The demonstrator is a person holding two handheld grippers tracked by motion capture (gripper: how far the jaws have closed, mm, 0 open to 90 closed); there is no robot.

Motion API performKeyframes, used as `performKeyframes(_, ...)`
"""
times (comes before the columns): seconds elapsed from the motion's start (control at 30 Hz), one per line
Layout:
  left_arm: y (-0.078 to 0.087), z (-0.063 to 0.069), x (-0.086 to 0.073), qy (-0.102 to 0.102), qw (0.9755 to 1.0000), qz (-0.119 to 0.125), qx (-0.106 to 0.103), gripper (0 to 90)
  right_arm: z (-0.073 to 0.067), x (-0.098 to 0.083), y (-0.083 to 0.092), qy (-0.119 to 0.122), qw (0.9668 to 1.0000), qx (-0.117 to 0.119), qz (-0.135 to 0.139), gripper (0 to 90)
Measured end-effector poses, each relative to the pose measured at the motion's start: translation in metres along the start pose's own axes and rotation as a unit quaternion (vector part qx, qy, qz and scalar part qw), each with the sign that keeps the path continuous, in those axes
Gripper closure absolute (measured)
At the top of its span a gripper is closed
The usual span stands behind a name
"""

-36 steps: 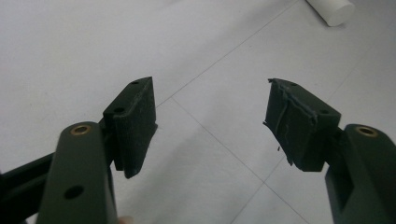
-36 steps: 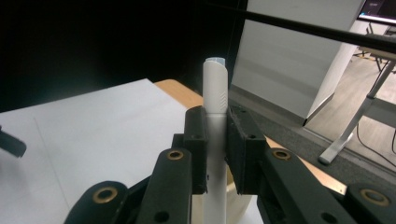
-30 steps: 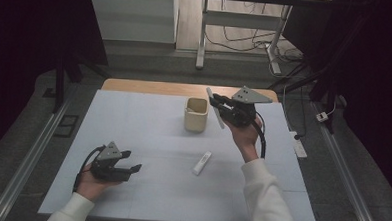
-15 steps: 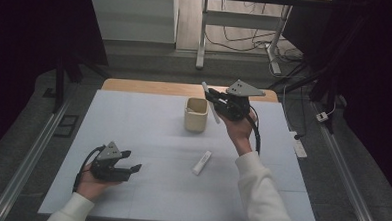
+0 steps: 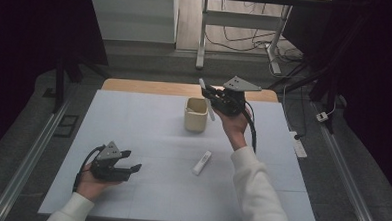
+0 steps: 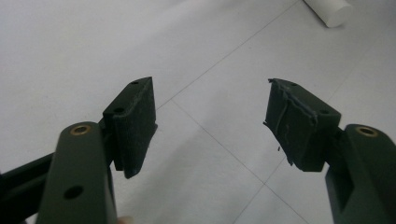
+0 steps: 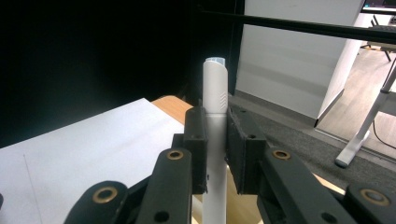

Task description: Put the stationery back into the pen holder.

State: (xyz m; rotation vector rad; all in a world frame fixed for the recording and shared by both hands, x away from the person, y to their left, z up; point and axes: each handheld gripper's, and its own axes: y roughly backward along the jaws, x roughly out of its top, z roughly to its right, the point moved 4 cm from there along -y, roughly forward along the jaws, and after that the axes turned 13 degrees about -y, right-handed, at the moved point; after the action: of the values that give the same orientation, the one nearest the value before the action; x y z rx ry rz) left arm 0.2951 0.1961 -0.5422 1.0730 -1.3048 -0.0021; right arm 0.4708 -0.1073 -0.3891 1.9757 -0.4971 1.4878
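Observation:
My right gripper (image 5: 212, 97) is raised just right of a cream cup (image 5: 196, 114) at the back middle of the white mat, shut on a white marker pen (image 5: 206, 100). In the right gripper view that pen (image 7: 215, 107) stands upright between the pads, its capped tip upward. A second white pen (image 5: 201, 162) lies flat on the mat in front of the cup. My left gripper (image 5: 130, 160) rests low at the front left, held in a hand, open with nothing between its fingers (image 6: 133, 121). The end of the lying pen (image 6: 328, 10) shows beyond them.
A white mat (image 5: 148, 133) covers the wooden table (image 5: 135, 86). Metal rails run along both table sides. A desk frame and cables stand behind the table on the floor. A cable trails from the right gripper down the forearm.
The right gripper has carried the pen a little leftward, closer to the cup. The left gripper has stayed where it was.

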Motion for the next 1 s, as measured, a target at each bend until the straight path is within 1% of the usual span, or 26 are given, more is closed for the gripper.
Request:
performKeyframes(0.17, 0.0, -0.001, 0.0, 0.001, 1.0, 0.001, -0.001, 33.0, 0.0, 0.001, -0.005, -0.004, 1.0, 0.006, 0.003, 78.2)
performKeyframes(0.3, 0.0, -0.001, 0.0, 0.002, 1.0, 0.001, -0.002, 33.0, 0.0, 0.004, -0.008, -0.001, 1.0, 0.005, 0.004, 78.2)
performKeyframes(0.5, 0.0, -0.001, 0.0, 0.002, 1.0, 0.002, -0.002, 33.0, 0.002, 0.008, -0.015, -0.009, 0.9999, 0.008, 0.009, 78.2)
performKeyframes(0.63, 0.0, -0.001, 0.0, 0.002, 1.0, 0.001, -0.001, 33.0, 0.003, 0.01, -0.02, -0.008, 0.9999, 0.001, 0.011, 78.2)
performKeyframes(0.73, 0.001, -0.002, 0.0, 0.004, 1.0, 0.002, -0.001, 33.0, 0.005, 0.012, -0.024, -0.013, 0.9998, 0.002, 0.014, 78.2)
performKeyframes(0.83, 0.0, -0.002, -0.001, 0.005, 1.0, 0.002, 0.0, 32.8, 0.006, 0.014, -0.028, -0.013, 0.9998, -0.002, 0.015, 78.2)
performKeyframes(1.0, 0.0, -0.002, 0.0, 0.005, 1.0, 0.003, 0.0, 32.8, 0.012, 0.015, -0.034, -0.022, 0.9995, -0.007, 0.022, 78.2)
